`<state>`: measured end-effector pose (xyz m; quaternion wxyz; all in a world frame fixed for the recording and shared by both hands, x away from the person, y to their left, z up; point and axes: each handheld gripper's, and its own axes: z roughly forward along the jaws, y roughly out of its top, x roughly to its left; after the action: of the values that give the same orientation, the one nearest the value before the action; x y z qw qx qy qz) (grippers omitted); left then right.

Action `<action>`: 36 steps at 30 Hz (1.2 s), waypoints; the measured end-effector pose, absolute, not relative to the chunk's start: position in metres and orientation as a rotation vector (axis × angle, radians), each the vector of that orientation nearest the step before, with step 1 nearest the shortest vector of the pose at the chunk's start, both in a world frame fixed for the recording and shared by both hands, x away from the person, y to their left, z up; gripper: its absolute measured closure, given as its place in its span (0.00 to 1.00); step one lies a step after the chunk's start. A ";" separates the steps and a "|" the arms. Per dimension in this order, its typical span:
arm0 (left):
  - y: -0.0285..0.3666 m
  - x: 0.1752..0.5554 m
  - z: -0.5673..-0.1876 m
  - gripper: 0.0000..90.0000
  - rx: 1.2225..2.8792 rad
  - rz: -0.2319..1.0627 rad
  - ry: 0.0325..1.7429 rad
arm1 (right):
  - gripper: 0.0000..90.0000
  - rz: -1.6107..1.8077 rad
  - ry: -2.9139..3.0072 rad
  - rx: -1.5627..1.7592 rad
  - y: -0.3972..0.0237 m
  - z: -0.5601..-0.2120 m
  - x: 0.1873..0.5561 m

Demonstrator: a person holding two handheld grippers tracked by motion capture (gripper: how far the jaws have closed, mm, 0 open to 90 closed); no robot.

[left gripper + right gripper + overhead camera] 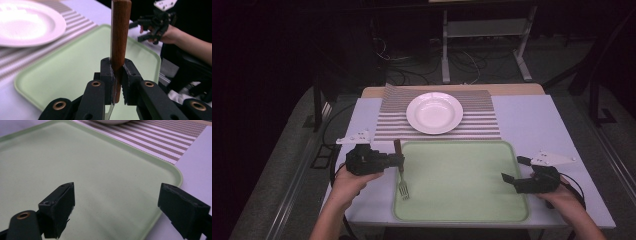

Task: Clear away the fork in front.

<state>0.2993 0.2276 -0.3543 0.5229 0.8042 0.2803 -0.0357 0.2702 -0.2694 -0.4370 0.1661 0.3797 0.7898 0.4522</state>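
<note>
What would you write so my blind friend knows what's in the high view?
The left gripper holds a wooden-handled fork, tines down, over a green tray's left edge. The right gripper hovers open at its right edge; a white plate sits behind.

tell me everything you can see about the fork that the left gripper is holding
The fork has a brown handle that looks like wood and a silvery metal neck and tines. The left gripper is shut on the handle, partway along it, its pads pressed on either side. In the high view the fork hangs nearly upright, handle end up, tines down over the left edge of the pale green tray. Whether the tines touch the tray cannot be told. Nothing else touches it.
</note>
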 end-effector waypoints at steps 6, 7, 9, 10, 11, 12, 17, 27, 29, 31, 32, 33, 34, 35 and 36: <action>0.223 0.304 -0.364 0.89 1.926 -0.099 0.660 | 0.16 1.281 2.254 1.070 -0.268 -0.437 0.270; 0.222 0.305 -0.365 0.88 1.925 -0.088 0.656 | 0.16 1.282 2.251 1.069 -0.268 -0.437 0.270; 0.220 0.309 -0.368 0.88 1.919 -0.082 0.664 | 0.16 1.280 2.251 1.070 -0.269 -0.437 0.271; 0.218 0.312 -0.370 0.87 1.920 -0.074 0.669 | 0.16 1.281 2.250 1.072 -0.269 -0.438 0.271; 0.217 0.314 -0.371 0.87 1.926 -0.066 0.672 | 0.16 1.286 2.250 1.074 -0.269 -0.438 0.271; 0.215 0.316 -0.372 0.87 1.929 -0.059 0.679 | 0.16 1.289 2.250 1.077 -0.269 -0.438 0.272; 0.208 0.329 -0.384 0.83 1.947 -0.031 0.704 | 0.16 1.290 2.257 1.075 -0.268 -0.438 0.272; 0.185 0.356 -0.416 0.78 2.035 -0.108 0.767 | 0.16 1.304 2.250 1.083 -0.268 -0.438 0.273; 0.182 0.359 -0.421 0.78 2.039 -0.123 0.779 | 0.16 1.304 2.252 1.083 -0.268 -0.438 0.273; 0.180 0.361 -0.427 0.77 2.053 -0.140 0.793 | 0.16 1.303 2.256 1.080 -0.268 -0.438 0.273; 0.178 0.362 -0.430 0.77 2.069 -0.140 0.798 | 0.16 1.303 2.257 1.078 -0.268 -0.438 0.273; 0.178 0.362 -0.432 0.77 2.079 -0.140 0.801 | 0.16 1.303 2.258 1.078 -0.267 -0.438 0.273; 0.177 0.362 -0.434 0.78 2.091 -0.136 0.803 | 0.16 1.304 2.259 1.076 -0.267 -0.438 0.273; 0.176 0.363 -0.436 0.78 2.095 -0.132 0.811 | 0.16 1.305 2.260 1.074 -0.267 -0.438 0.273; 0.176 0.363 -0.439 0.78 2.094 -0.141 0.825 | 0.16 1.306 2.261 1.072 -0.267 -0.438 0.273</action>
<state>0.3631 0.1764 -0.4390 0.4289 0.8388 0.3305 -0.0564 0.2730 -0.2669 -0.4385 0.1588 0.3751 0.7908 0.4568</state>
